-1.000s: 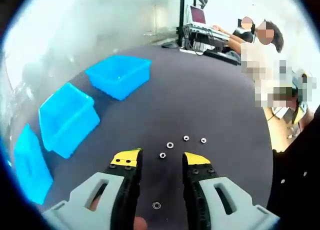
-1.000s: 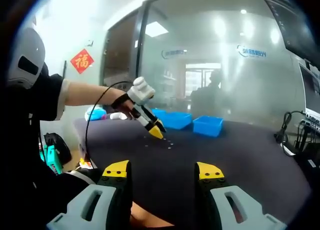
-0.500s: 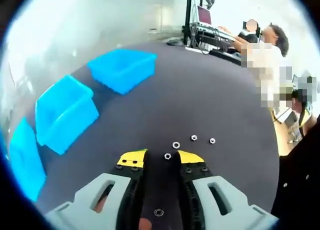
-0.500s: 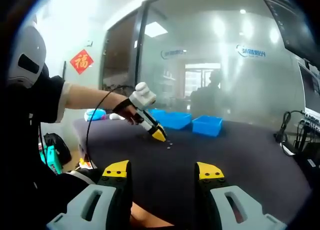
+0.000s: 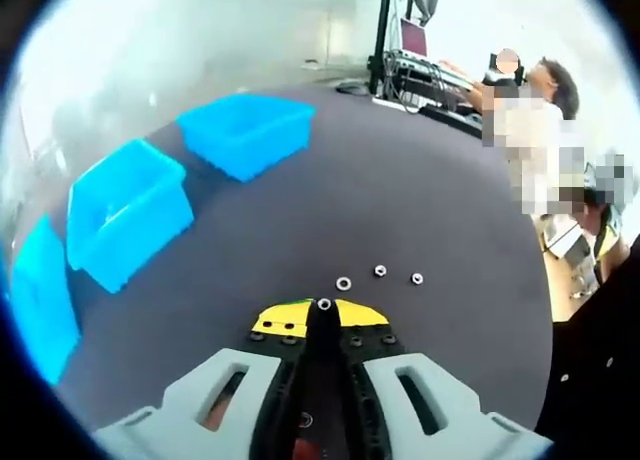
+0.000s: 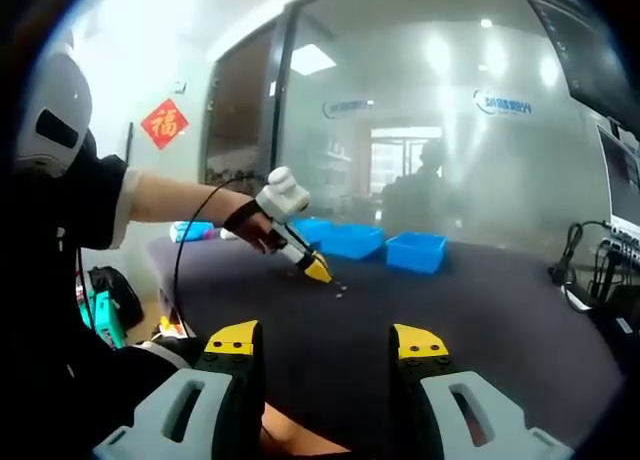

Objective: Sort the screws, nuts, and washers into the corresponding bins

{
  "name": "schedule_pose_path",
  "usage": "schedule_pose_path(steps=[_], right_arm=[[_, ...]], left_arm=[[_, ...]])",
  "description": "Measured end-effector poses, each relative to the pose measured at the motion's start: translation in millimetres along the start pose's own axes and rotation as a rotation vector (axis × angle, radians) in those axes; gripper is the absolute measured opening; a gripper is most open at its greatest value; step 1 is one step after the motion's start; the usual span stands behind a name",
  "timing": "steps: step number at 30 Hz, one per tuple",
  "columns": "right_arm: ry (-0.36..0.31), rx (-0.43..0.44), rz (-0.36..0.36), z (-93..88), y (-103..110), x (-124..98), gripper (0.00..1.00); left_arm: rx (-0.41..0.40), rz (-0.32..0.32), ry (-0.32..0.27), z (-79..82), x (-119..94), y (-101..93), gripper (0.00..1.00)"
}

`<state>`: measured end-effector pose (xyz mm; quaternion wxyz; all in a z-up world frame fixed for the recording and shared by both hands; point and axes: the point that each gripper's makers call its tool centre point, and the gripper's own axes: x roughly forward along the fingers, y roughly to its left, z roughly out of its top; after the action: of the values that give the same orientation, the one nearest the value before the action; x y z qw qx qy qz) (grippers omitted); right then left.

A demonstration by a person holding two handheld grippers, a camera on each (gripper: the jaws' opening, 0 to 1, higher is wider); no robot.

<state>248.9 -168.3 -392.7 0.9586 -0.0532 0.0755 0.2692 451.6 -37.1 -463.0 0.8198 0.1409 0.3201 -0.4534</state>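
In the left gripper view my left gripper point(image 5: 323, 308) is shut on a small silver nut point(image 5: 323, 303), down at the dark table point(image 5: 420, 190). Three more small silver nuts point(image 5: 380, 271) lie in a loose row just beyond its yellow tips. Another small silver piece point(image 5: 305, 418) lies under the gripper body. Three blue bins point(image 5: 247, 132) point(image 5: 128, 210) point(image 5: 40, 300) stand at the left. In the right gripper view my right gripper point(image 6: 325, 342) is open and holds nothing, well back from the left gripper point(image 6: 318, 271), whose tip rests on the table by the nuts point(image 6: 340, 289).
People sit at a desk with a laptop point(image 5: 412, 40) beyond the table's far right edge. In the right gripper view two blue bins point(image 6: 415, 250) point(image 6: 350, 240) stand at the table's back before a glass wall, and a cable point(image 6: 575, 270) lies at the right.
My left gripper has come down over one nut and gone from open to shut on it. The right gripper has stayed still and open.
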Motion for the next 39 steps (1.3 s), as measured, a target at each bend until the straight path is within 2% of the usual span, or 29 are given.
schedule_pose_path(steps=[6,11,12,17,22,24,27,32,33,35,39], right_arm=[[-0.003,0.003,0.000,-0.4,0,-1,0.46],[-0.006,0.005,-0.005,-0.2,-2,-3,0.46],[-0.006,0.005,-0.006,-0.1,-3,-3,0.46],[-0.013,0.007,-0.011,1.2,-4,-2,0.46],[-0.017,0.006,-0.011,2.6,-3,0,0.46],[-0.021,0.006,-0.014,3.6,-3,0,0.46],[-0.028,0.008,-0.019,5.6,-4,0,0.46],[-0.040,0.011,-0.024,8.3,-4,0,0.46],[-0.043,0.012,-0.025,8.9,-3,1,0.46],[-0.049,0.016,-0.026,9.9,-3,1,0.46],[-0.064,0.019,-0.034,13.3,-4,1,0.46]], left_arm=[[-0.010,-0.002,-0.007,1.1,0,0.4,0.06],[-0.053,-0.009,-0.050,2.7,-4,-4.8,0.06],[-0.082,0.003,-0.065,3.6,-6,-4.2,0.05],[-0.105,0.010,-0.152,12.6,-20,-8.5,0.05],[-0.136,0.002,-0.270,28.7,-43,-19.0,0.05],[-0.132,0.008,-0.314,34.1,-54,-23.9,0.05],[-0.079,0.047,-0.378,40.4,-70,-29.3,0.05],[-0.045,0.076,-0.457,42.6,-98,-44.5,0.05],[-0.045,0.078,-0.473,41.9,-102,-54.7,0.05],[-0.038,0.090,-0.501,40.5,-111,-62.4,0.05],[-0.043,0.121,-0.563,37.3,-130,-58.3,0.05]])
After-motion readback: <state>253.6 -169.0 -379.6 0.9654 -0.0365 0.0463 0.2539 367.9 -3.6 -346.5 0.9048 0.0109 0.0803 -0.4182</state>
